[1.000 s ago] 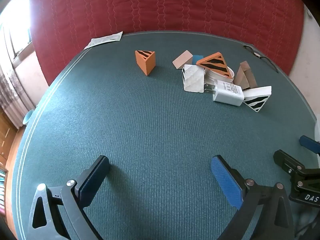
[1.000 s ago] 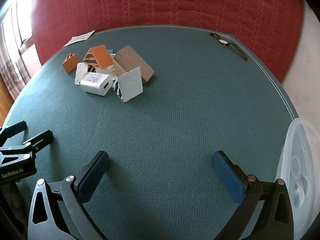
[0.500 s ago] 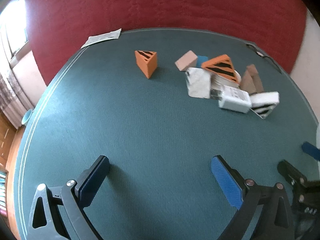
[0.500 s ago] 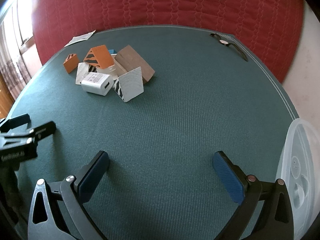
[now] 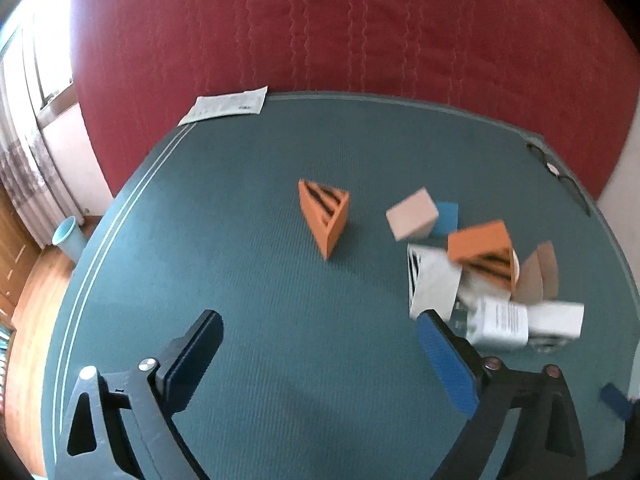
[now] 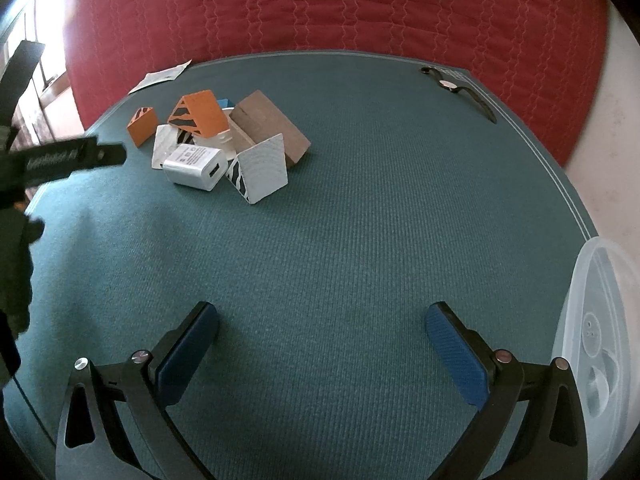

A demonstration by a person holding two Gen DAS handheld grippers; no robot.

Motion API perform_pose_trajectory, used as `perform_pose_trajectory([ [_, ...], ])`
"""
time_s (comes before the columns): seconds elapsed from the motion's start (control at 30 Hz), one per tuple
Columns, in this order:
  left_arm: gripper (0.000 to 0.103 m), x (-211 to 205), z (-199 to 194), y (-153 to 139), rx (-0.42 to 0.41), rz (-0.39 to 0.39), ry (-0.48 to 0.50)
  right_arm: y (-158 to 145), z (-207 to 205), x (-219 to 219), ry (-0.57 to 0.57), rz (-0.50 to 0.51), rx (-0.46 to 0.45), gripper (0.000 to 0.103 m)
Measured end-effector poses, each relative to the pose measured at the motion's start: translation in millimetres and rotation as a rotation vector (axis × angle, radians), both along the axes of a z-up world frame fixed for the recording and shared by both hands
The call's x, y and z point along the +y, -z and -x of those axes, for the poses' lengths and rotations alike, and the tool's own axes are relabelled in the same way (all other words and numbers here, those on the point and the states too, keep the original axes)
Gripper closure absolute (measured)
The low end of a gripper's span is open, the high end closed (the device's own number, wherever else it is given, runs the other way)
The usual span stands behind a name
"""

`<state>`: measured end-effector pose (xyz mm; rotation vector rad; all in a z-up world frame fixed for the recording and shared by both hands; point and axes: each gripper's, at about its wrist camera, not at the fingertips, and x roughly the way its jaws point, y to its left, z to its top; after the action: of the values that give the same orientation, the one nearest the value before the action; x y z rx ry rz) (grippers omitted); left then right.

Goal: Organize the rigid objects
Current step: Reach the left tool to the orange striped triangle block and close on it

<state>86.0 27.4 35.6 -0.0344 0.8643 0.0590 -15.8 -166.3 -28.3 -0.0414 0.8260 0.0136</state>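
Black hand-held gripper [image 6: 322, 350], blue ribbed pads [image 6: 456, 360], perhaps silver screws.

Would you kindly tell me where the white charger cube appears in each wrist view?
Left wrist view: white charger cube at lower right, blurred, just beyond the left gripper's blue pad.
Right wrist view: charger at upper left, front of the pile.
Shared landmark: the lone orange striped wedge.
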Motion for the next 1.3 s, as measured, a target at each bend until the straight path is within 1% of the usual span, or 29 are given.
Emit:
perform_pose_trajectory([
  [0.1, 0.010, 1.6, -15.1, -1.4, -0.004, 0.008, -0.017, -0.2, -0.2, -0.1, -0.001, -0.001, 0.001, 0.000],
  [0.2, 0.020, 4.8, -30.6, -1.5, -0.001, 0.027, -0.044, -0.3, -0.4, -0.4, -0.002, 0.000, 0.001, 0.000],
  [0.3, 0.021, 6.5, -42.5, -1.9, -0.004, 0.045, -0.066, -0.4, -0.4, -0.7, -0.003, 0.000, 0.000, 0.000],
  [0.4, 0.025, 4.9, -54.7, 0.3, -0.007, 0.041, -0.073, -0.3, -0.3, -0.4, -0.003, 0.000, 0.000, 0.000],
  [0.5, 0.026, 1.9, -59.2, 5.3, -0.002, 0.042, -0.072, -0.3, -0.2, -0.8, -0.005, 0.000, 0.001, 0.000],
  [0.6, 0.030, -1.3, -66.4, 9.4, -0.001, 0.023, -0.076, -0.3, -0.2, -0.7, -0.005, 0.000, 0.000, 0.000],
  [0.7, 0.033, 0.8, -73.3, 11.6, 0.004, 0.026, -0.088, -0.3, -0.3, -0.6, -0.006, 0.000, 0.000, 0.000],
  [0.77, 0.037, 1.9, -75.6, 13.3, 0.009, 0.030, -0.093, -0.2, -0.3, -0.8, -0.007, 0.000, 0.000, 0.000],
  [0.8, 0.041, 3.1, -76.7, 15.6, 0.016, 0.038, -0.094, -0.2, -0.3, -0.6, -0.007, 0.000, 0.000, 0.000],
  [0.97, 0.046, 3.2, -73.1, 17.7, -0.006, 0.020, -0.089, -0.3, -0.5, -0.4, -0.008, 0.001, 0.000, 0.000],
  [1.0, 0.049, 3.4, -70.5, 17.7, -0.014, 0.015, -0.087, -0.2, -0.5, -0.3, -0.008, 0.000, 0.000, 0.000],
  [1.1, 0.064, 8.7, -73.8, 16.7, -0.020, 0.024, -0.082, -0.3, -0.5, 0.0, -0.008, 0.001, 0.000, 0.000],
  [1.13, 0.067, 9.6, -73.4, 16.5, -0.021, 0.027, -0.080, -0.3, -0.6, 0.0, -0.008, 0.001, 0.000, 0.000],
  [1.3, 0.068, 17.6, -69.3, 14.0, -0.019, 0.063, -0.074, -0.1, -0.6, 0.4, -0.009, 0.002, 0.001, 0.000],
])
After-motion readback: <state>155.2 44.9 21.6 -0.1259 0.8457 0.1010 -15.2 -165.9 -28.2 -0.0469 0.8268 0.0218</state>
